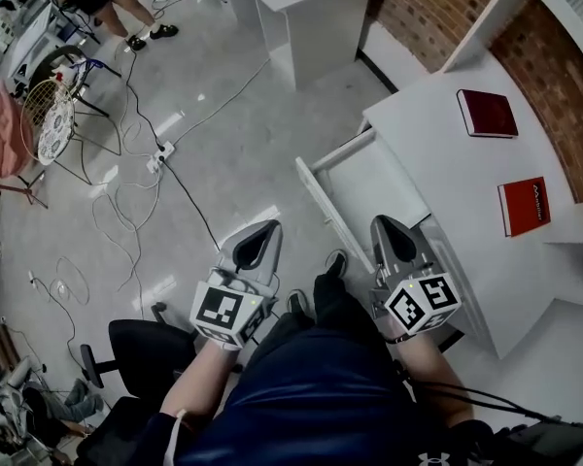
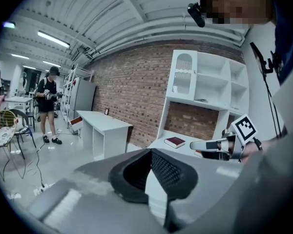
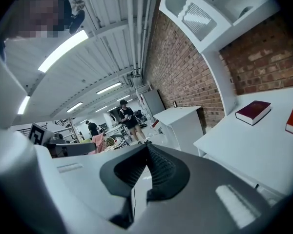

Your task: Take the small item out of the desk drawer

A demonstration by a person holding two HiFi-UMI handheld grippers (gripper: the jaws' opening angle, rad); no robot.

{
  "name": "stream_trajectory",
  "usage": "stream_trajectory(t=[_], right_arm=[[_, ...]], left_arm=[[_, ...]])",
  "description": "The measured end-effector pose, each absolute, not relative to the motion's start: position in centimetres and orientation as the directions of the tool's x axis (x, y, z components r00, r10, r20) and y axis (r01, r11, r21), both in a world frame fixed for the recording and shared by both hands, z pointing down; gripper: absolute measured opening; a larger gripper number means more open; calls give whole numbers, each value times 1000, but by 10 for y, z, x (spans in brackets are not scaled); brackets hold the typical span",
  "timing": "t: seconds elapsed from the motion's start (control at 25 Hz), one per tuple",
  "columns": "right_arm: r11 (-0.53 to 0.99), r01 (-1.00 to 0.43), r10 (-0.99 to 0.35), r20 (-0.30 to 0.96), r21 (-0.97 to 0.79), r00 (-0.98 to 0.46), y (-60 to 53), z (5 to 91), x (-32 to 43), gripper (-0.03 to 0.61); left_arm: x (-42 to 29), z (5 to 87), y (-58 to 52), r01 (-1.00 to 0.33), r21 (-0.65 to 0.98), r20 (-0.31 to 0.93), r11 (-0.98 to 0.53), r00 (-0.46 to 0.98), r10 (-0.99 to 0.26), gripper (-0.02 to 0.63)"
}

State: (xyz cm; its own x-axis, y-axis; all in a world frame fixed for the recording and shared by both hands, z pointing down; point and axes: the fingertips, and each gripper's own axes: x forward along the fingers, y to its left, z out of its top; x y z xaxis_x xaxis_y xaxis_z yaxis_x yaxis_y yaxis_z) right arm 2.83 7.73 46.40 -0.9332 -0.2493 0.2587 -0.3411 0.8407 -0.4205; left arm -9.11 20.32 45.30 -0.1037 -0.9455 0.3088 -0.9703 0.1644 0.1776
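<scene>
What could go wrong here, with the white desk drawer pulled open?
The right hand-held gripper is shut, so it may just shove the item unless it opens first. No small item shows in the open drawer from above, so reaching in could be guesswork. The drawer juts toward the person's shoe, which may bump it.

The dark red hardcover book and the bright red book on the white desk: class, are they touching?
Apart. The head view shows bare white desk between the dark red hardcover book and the bright red book.
</scene>
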Motion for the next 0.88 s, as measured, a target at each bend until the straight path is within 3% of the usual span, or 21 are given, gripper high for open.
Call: stream_trajectory(t=[0.4,0.88], right_arm=[[817,-315,-196,281,-482,-939,12,489,3,3],[747,-407,-246,350,-525,-904,-31,545,-23,3]], left_arm=[[-106,456,124,-963,191,339,190,-117,-934,3],[-134,515,68,-966,226,407,124,-22,-913,3]])
